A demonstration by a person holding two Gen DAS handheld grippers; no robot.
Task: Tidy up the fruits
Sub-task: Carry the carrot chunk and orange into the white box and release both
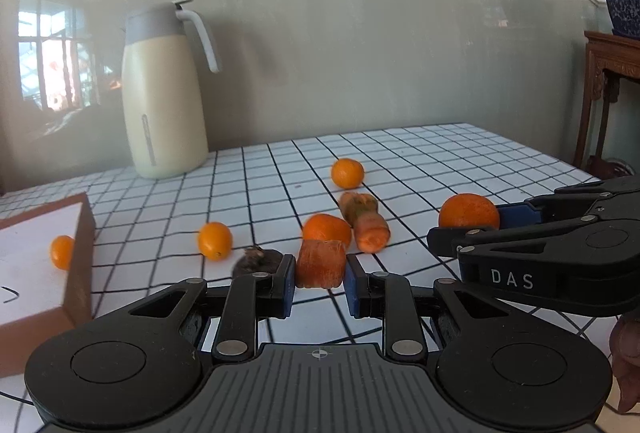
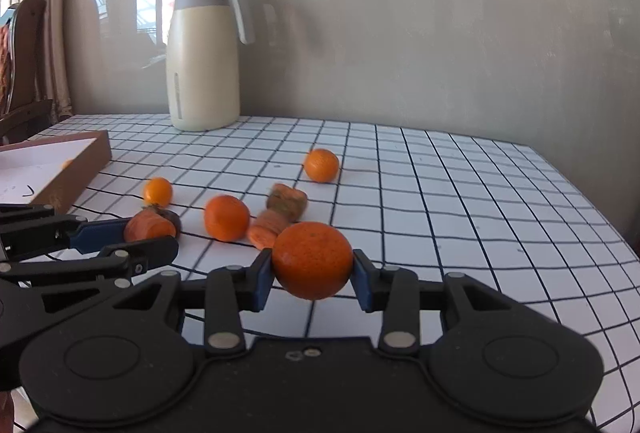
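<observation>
The left gripper has its jaws clenched on a carrot chunk, held just above the checked bench. The right gripper grasps a mandarin squarely between its blue pads, also clear of the bench. Beyond them lie another mandarin, a second carrot piece, and two more small oranges. An open box sits at the left, holding one small orange.
</observation>
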